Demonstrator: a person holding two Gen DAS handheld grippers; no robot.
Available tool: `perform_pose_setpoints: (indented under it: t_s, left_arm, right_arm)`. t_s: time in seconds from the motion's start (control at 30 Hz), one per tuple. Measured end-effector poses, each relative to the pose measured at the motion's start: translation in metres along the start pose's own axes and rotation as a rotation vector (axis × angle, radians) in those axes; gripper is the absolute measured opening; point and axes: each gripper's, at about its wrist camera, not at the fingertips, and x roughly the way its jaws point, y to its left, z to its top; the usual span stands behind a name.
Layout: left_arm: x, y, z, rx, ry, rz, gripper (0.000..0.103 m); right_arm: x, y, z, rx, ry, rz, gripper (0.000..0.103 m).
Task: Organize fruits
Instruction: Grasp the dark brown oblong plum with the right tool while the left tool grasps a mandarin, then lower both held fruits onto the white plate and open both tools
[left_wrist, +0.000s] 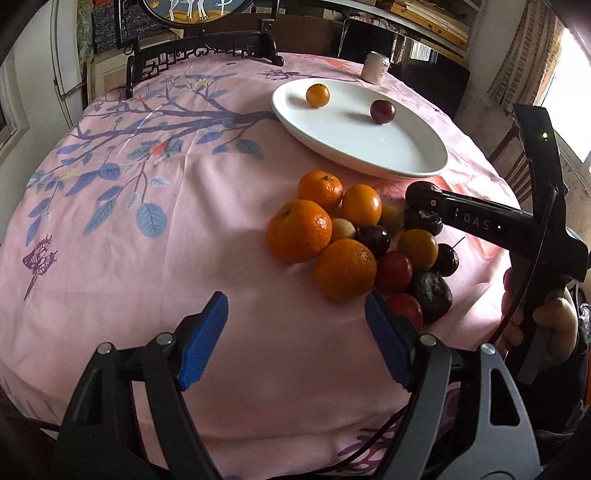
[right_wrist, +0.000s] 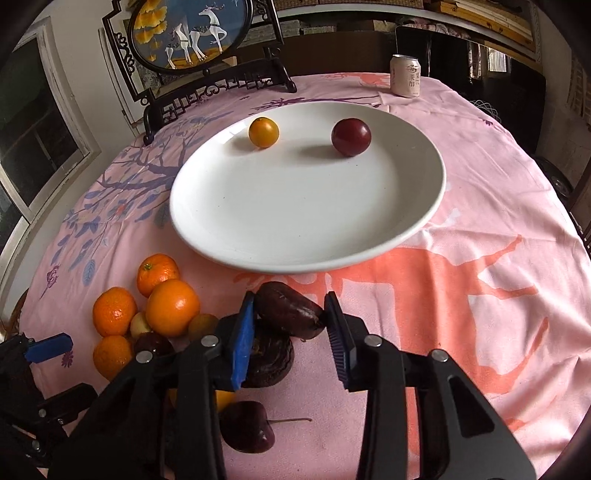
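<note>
At nine o'clock in the right wrist view, beside the fruit pile (right_wrist: 147, 314), a blue pad of the left hand-held gripper (left_wrist: 295, 332) is seen; in its own view its jaws stand wide with nothing between them, hovering over bare cloth at the near edge of the bench (left_wrist: 147, 221), with the pile at one o'clock from it. The pile — oranges, small yellow fruits, plums, dark wrinkled fruits — is spread on the pink cloth. Further right, the right hand-held gripper (right_wrist: 290, 325) is closed to a narrow gap about a dark oblong fruit (right_wrist: 288, 308), and both pads appear to touch it. The fruit's long axis is laid crosswise between the pads, tilted a little, running from ten o'clock to four o'clock in the right wrist view; which end is the stem end cannot be told. It seems to be raised just above another wrinkled fruit (right_wrist: 269, 360). The white plate (right_wrist: 221, 206) lies at twelve o'clock from this gripper, near, with an orange fruit (right_wrist: 263, 132) and a red plum (right_wrist: 350, 136) at its far side. The right hand is judged the nearer — a short carry forward over the near rim would be called for.
</note>
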Motion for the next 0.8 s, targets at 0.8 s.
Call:
perform_pose_setpoints:
  t_s: [0.8]
  left_arm:
    - [0.033, -0.031, 0.017, -0.018, 0.012, -0.056, 0.040]
  right_arm:
    - [-0.072, -0.029, -0.051, 0.054, -0.061, 0.026, 0.038]
